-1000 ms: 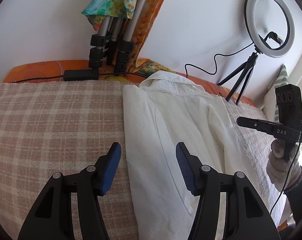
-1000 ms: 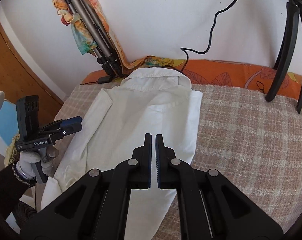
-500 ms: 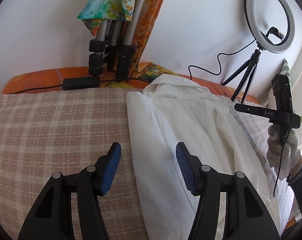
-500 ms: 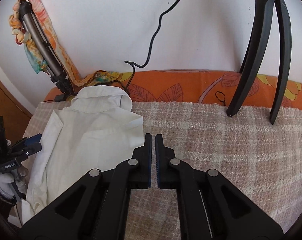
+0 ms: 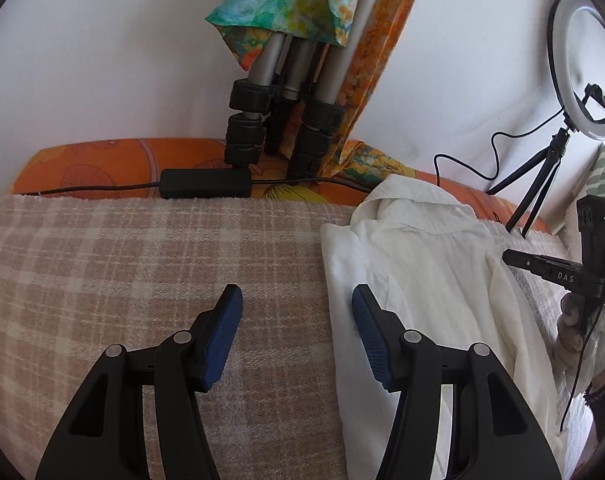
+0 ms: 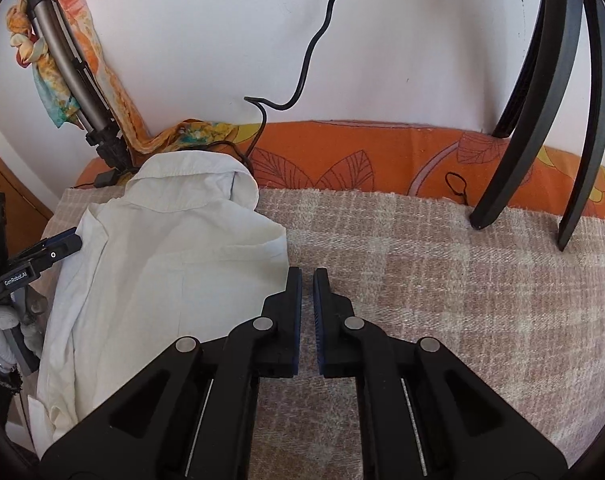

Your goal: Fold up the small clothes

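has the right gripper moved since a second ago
Yes. The right gripper shifted right, off the white shirt toward the black tripod legs.

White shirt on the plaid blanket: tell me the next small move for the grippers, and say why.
Probably ease the left gripper right and down onto the white shirt's near side edge. Its jaws stand open and empty, one finger over the plaid blanket, the other over the cloth. The right gripper is nearly shut, empty, beside the shirt's other edge.

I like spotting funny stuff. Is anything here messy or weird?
Yes. The white shirt lies rumpled, one collar corner flipped up, and a colourful scarf is draped over a folded tripod leaning against the wall.
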Tool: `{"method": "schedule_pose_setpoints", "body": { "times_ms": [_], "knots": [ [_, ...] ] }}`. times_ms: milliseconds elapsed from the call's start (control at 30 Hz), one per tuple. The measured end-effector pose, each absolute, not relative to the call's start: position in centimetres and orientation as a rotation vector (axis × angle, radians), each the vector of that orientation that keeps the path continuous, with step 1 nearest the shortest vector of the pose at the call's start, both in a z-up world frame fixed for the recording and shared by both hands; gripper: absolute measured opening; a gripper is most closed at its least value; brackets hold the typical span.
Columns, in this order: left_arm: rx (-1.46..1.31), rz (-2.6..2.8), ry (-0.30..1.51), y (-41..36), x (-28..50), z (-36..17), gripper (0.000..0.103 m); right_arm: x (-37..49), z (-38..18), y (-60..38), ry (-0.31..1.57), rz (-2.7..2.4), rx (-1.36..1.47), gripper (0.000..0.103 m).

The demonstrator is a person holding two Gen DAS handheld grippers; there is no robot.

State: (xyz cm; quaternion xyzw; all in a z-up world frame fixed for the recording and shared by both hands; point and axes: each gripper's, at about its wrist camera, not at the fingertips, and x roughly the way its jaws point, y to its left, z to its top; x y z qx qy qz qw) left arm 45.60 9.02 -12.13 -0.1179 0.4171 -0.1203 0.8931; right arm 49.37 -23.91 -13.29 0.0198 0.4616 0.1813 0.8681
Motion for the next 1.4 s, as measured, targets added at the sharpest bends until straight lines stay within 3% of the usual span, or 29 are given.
{"method": "schedule_pose_setpoints", "body": {
  "times_ms": [33,133,333,400,433,467,533,567,1000,1400],
  "knots": [
    [-0.281,-0.293,0.861,9.3,45.6,-12.1,0.053,49.5,-13.2,-24.4,0.969,0.389,0.075,0.012],
    [-0.371,-0.391,0.881,9.6,45.9,-12.2,0.053,49.7,-12.8,-25.6,0.951,0.418,0.163,0.055],
    [-0.412,-0.456,0.901,7.7,47.8,-12.6,0.053,50.7,-13.5,-25.0,0.996,0.504,0.229,0.058],
    [-0.451,-0.451,0.92,7.8,48.2,-13.1,0.027,50.5,-13.4,-24.5,0.987,0.52,0.212,0.056],
    [-0.451,-0.446,0.928,7.7,48.5,-13.4,0.02,50.5,-13.5,-24.3,0.989,0.538,0.218,0.046],
    [-0.444,-0.438,0.934,7.5,48.6,-13.5,0.011,50.6,-13.6,-24.0,0.999,0.558,0.223,0.029],
    [-0.445,-0.429,0.934,7.6,48.7,-13.5,0.006,50.8,-14.0,-23.6,1.018,0.565,0.211,0.011],
    [-0.452,-0.427,0.929,7.9,48.6,-13.4,0.004,50.8,-14.1,-23.4,1.014,0.562,0.206,0.009],
    [-0.37,-0.447,0.793,6.8,45.5,-8.4,0.002,47.3,-7.9,-24.6,0.877,0.571,0.2,0.003],
    [-0.315,-0.442,0.689,6.5,37.0,-1.4,0.001,36.6,0.8,-24.6,0.757,0.578,0.126,0.003]
  ]
}}
